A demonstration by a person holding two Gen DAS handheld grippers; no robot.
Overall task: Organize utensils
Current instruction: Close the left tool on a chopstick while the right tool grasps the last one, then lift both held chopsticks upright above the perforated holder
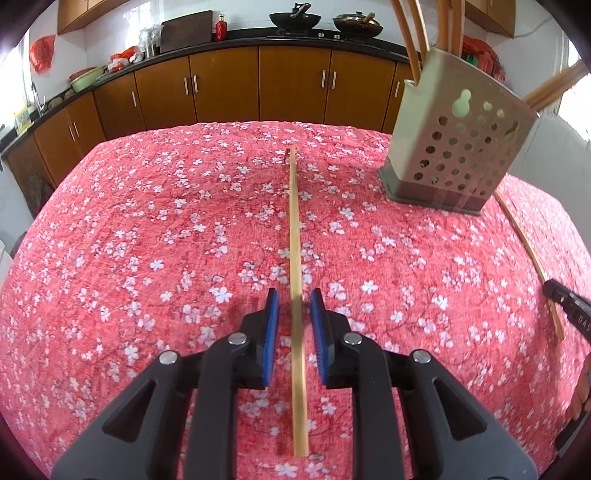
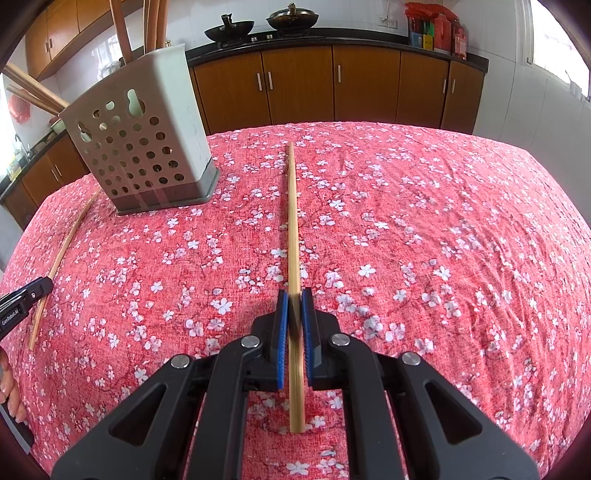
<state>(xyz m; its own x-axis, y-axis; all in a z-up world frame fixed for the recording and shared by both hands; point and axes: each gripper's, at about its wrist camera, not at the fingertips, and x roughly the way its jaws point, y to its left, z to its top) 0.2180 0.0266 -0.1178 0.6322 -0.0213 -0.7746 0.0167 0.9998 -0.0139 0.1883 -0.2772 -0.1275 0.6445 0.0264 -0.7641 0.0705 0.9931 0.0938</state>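
Observation:
A grey perforated utensil holder (image 1: 458, 147) stands on the red floral tablecloth (image 1: 147, 229) with several wooden chopsticks sticking out of it; it also shows in the right wrist view (image 2: 147, 147). One bamboo chopstick (image 1: 296, 236) lies on the cloth between the blue pads of my left gripper (image 1: 294, 301), which is open around it with gaps on both sides. My right gripper (image 2: 294, 301) is shut on a second chopstick (image 2: 293, 221). The left gripper's tip (image 2: 29, 295) and its chopstick (image 2: 59, 258) show at the left of the right wrist view.
Wooden kitchen cabinets (image 1: 258, 85) and a dark counter with two woks (image 1: 295, 18) run behind the table. The tablecloth (image 2: 443, 240) is wrinkled at the right. The person's fingers (image 2: 9, 391) show at the left edge.

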